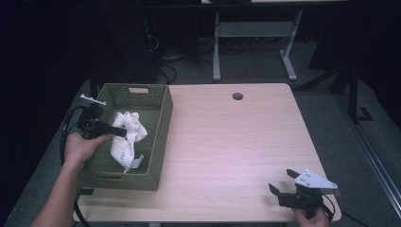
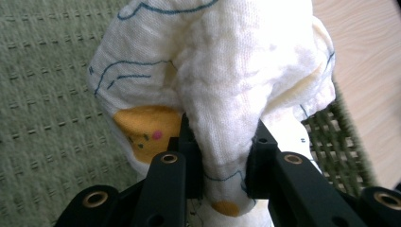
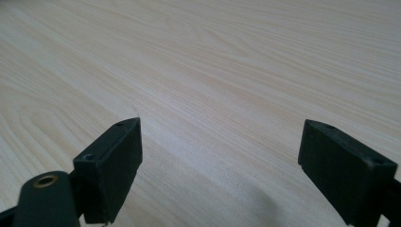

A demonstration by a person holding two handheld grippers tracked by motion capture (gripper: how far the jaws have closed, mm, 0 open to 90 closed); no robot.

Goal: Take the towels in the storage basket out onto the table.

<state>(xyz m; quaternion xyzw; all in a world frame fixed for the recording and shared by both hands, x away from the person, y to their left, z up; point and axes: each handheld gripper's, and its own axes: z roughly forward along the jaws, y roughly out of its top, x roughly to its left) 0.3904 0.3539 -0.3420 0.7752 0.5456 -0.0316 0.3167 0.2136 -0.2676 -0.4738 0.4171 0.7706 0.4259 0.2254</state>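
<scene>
Left gripper (image 1: 124, 133), at 9 o'clock: clamping the white printed cloth (image 1: 126, 138) over the green basket (image 1: 160, 137). Right gripper (image 1: 283, 181), at 5 o'clock: resting on the table (image 1: 236, 142), its 2 jaws standing apart.

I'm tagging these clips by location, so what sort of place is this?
Probably a lab or workshop set up for recording, not a home. A plain wooden table with a cable hole stands on grey carpet in a dark room, another desk frame and loose cables sit behind it, and the person works with handheld grippers.
</scene>
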